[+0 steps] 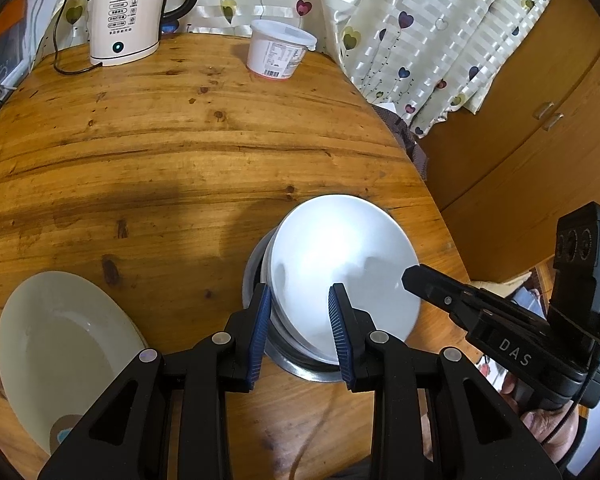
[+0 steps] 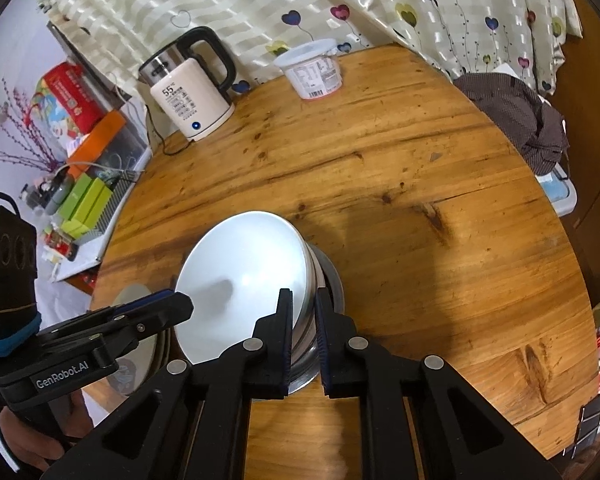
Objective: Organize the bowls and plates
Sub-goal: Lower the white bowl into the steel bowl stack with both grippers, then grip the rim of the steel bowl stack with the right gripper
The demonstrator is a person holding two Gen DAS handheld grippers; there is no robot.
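Note:
A white bowl (image 1: 340, 264) sits tilted in a stack of white bowls inside a metal bowl (image 1: 300, 364) on the round wooden table (image 1: 160, 152). My left gripper (image 1: 300, 308) is open, its blue pads astride the near rim of the stack. My right gripper (image 2: 302, 320) is shut on the right rim of the tilted white bowl (image 2: 244, 276); it also shows in the left wrist view (image 1: 410, 280). A cream plate (image 1: 60, 344) lies at the near left. The left gripper reaches in at the left of the right wrist view (image 2: 172, 300).
An electric kettle (image 1: 124, 16) reading 55 and a white lidded tub (image 1: 280, 48) stand at the table's far edge. A heart-print curtain (image 1: 420, 40) hangs behind. A wooden cabinet (image 1: 540, 140) stands right. A dark cloth (image 2: 516, 116) lies off the table's right edge.

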